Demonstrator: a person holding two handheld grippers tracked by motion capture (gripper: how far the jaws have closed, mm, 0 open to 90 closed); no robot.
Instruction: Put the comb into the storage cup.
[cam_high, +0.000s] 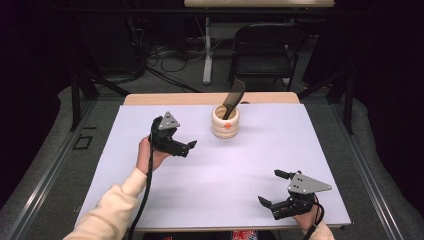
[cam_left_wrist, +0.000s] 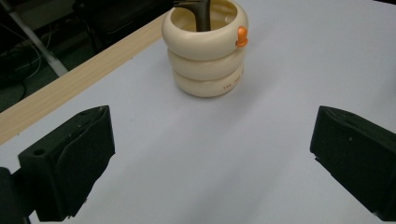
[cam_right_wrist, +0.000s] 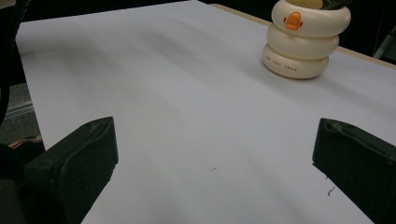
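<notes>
A cream ringed cup (cam_high: 225, 121) with a small orange duck mark stands at the back middle of the white table (cam_high: 215, 170). A dark comb (cam_high: 233, 97) leans out of it, up and to the right. My left gripper (cam_high: 189, 146) hovers left of the cup, jaws open and empty, pointing right. In the left gripper view the cup (cam_left_wrist: 206, 49) sits ahead between the wide-apart jaws. My right gripper (cam_high: 274, 188) rests near the front right edge, open and empty. The right gripper view shows the cup (cam_right_wrist: 304, 39) far off at upper right.
A black folding chair (cam_high: 267, 50) and a white table leg (cam_high: 207, 50) stand behind the table, with cables on the floor. A wooden strip (cam_high: 210, 98) runs along the table's far edge.
</notes>
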